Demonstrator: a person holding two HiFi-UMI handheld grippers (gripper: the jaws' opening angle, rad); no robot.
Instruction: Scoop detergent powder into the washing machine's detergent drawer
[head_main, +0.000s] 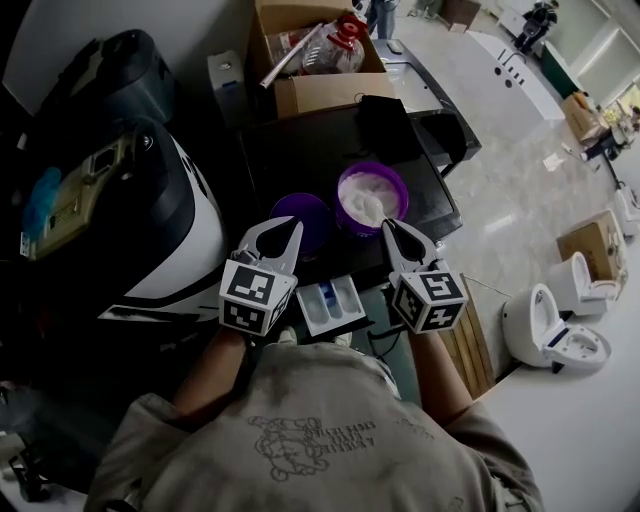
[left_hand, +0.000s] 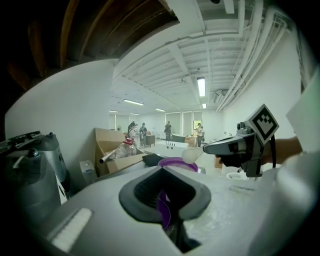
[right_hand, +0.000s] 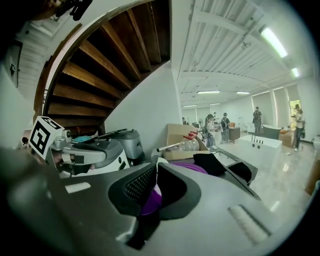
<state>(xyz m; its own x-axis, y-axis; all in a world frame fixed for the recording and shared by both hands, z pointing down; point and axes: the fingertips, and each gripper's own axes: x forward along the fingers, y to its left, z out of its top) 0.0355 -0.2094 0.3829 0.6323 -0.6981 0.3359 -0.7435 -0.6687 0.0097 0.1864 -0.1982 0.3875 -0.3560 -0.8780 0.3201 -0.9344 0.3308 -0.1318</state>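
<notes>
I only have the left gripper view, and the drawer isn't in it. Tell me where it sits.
Observer: The detergent drawer is open, between the left gripper and right gripper, nearer the person than the purple tub.
Operator: Tell me what's in that tub. I see only its rim.
Observer: It holds white powder.
Operator: Say where its lid is.
Observer: The purple lid lies just left of the tub, on the same dark top.
</notes>
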